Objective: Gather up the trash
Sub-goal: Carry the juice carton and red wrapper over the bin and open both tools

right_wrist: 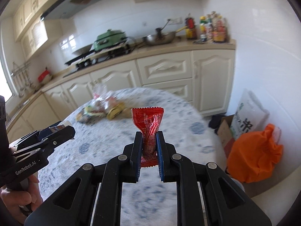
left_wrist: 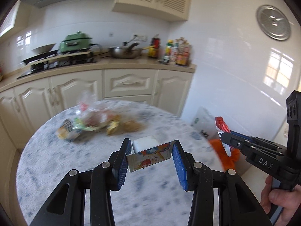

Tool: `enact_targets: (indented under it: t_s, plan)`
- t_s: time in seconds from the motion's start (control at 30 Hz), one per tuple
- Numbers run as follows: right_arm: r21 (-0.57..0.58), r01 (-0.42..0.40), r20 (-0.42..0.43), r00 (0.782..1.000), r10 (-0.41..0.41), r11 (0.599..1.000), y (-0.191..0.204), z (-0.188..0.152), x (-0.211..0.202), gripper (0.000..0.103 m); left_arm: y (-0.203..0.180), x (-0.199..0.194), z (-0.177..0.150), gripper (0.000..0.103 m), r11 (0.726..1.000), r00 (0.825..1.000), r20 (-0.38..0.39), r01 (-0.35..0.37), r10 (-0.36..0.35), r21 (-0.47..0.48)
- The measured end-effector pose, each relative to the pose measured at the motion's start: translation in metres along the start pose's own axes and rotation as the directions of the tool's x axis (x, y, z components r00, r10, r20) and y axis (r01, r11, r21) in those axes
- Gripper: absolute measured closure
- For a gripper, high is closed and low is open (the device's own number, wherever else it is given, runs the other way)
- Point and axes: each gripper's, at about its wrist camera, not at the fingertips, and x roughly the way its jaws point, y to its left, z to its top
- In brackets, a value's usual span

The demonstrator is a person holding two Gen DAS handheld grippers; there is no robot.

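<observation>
The left gripper (left_wrist: 151,157) is clamped on a small printed carton (left_wrist: 148,159), its blue pads pressing the carton's two side faces and holding it up above the round marbled tabletop (left_wrist: 56,162). The carton's open top shows a pale interior, and its front carries a colourful cartoon print.

The right gripper (right_wrist: 149,146) is closed tight on a red snack wrapper (right_wrist: 148,128), which stands upright between the pads with its crimped upper edge well above the fingertips and its lower edge hanging below them. This gripper also sits over the tabletop, near its right edge, with the left gripper visible beside it at the left of the right wrist view.

Farther back on the tabletop lies a blurred pile of trash (left_wrist: 97,124): clear plastic bags, yellow and green wrappers, and brownish scraps, all lying together and well apart from both grippers.

On the floor to the right of the tabletop an orange bag (right_wrist: 254,156) sits against the white tiled wall, touching a cardboard box (right_wrist: 225,131) and a white sack with green and black print (right_wrist: 248,113).
</observation>
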Motion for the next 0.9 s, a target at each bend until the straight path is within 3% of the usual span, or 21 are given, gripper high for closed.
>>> enact_targets:
  t_s: [0.2,0.53,0.7,0.9]
  plan:
    - [0.048,0.102,0.043,0.994,-0.105,0.994,-0.052,0.001,-0.036,0.089,-0.059,0.016,0.010,0.063,0.991,0.993,-0.014,0.117,-0.116,0.062]
    - [0.185,0.260,0.032,0.962,-0.271,0.948,-0.153,-0.020,-0.079,0.089,-0.156,0.067,0.018,0.063,0.947,0.953,-0.104,0.296,-0.284,0.129]
    - [0.245,0.307,-0.006,0.949,-0.315,0.920,-0.194,-0.039,-0.083,0.089,-0.203,0.109,0.013,0.063,0.926,0.934,-0.177,0.339,-0.310,0.166]
    - [0.330,0.324,-0.087,0.946,-0.314,0.887,-0.244,-0.071,-0.063,0.089,-0.253,0.168,0.003,0.063,0.913,0.910,-0.277,0.366,-0.309,0.182]
